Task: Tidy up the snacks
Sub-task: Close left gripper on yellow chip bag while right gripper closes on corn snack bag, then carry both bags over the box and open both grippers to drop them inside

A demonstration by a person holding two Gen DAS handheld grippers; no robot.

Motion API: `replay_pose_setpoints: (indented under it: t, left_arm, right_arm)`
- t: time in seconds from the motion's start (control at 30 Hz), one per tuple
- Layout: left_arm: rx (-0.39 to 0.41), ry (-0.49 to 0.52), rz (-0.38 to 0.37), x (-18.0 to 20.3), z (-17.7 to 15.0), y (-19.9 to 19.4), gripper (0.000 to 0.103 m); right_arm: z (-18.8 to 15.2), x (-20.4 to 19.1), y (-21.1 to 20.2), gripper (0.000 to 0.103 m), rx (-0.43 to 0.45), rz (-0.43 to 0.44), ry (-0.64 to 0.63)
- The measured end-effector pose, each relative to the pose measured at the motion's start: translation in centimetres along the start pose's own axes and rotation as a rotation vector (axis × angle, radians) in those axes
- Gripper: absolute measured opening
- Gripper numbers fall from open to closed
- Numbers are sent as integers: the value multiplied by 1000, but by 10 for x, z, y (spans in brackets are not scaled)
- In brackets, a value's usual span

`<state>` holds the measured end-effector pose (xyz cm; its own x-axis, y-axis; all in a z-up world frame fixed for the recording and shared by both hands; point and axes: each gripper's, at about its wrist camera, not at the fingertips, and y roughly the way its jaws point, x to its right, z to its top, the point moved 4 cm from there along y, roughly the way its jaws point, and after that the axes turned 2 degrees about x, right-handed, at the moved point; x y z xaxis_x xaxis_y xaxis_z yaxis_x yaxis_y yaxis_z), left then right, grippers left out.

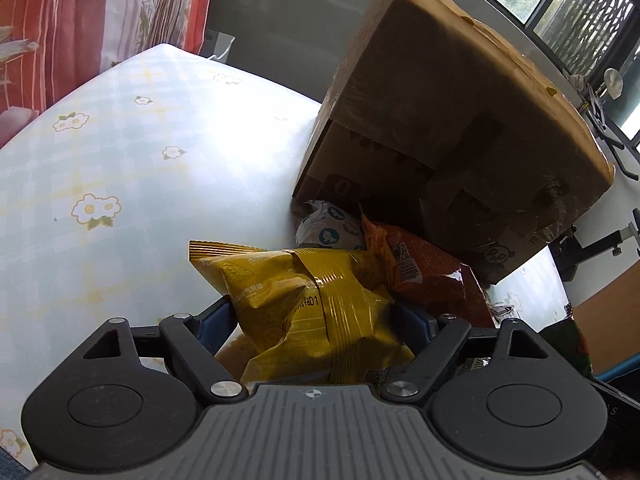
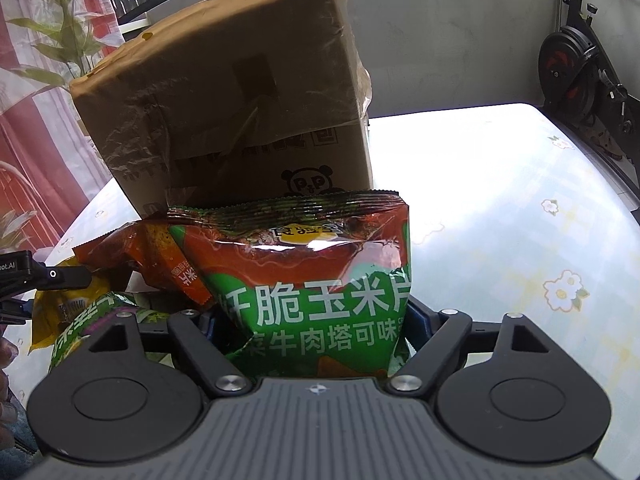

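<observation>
the left tongs [image 1: 312,320] are gripping a yellow snack bag [image 1: 312,300], the right tongs [image 2: 316,320] a green corn chip bag [image 2: 320,280], each lifted clear for sorting. both are pointing level toward the orange bag [image 1: 432,276] and the cardboard box [image 2: 240,100] on the tabletop [image 1: 140,160].

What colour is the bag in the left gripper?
Yellow bag, gold-striped seam; clearest in the left wrist view.

Left gripper fingers [image 1: 216,316] mostly hidden behind the yellow snack bag [image 1: 316,312]. White packet [image 1: 328,230] partly covered by the orange bag [image 1: 428,276]. Cardboard box [image 2: 240,120] base concealed by the green corn-chip bag [image 2: 320,280], whose lettering is clipped.
</observation>
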<state>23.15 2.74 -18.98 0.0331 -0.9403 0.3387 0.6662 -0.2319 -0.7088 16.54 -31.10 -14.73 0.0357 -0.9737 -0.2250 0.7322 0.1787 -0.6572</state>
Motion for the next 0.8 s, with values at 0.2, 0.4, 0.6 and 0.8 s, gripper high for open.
replay_pose_setpoints:
  t: [0.2,0.4,0.6,0.8]
  left_arm:
    - [94,43,37,-1,11,-38,80]
    - [209,91,118,-4,27,-71,80]
    - [337,171,117,16,57,-98,80]
    - [453,271,66,51,92,-113,80]
  right_arm:
    - [3,0,-8,75,19,21,2]
    - [9,4,-21,75,59,21,11]
    - [30,6,-38,75,131,21,9]
    - [69,-3,-63,75,253,34,-28]
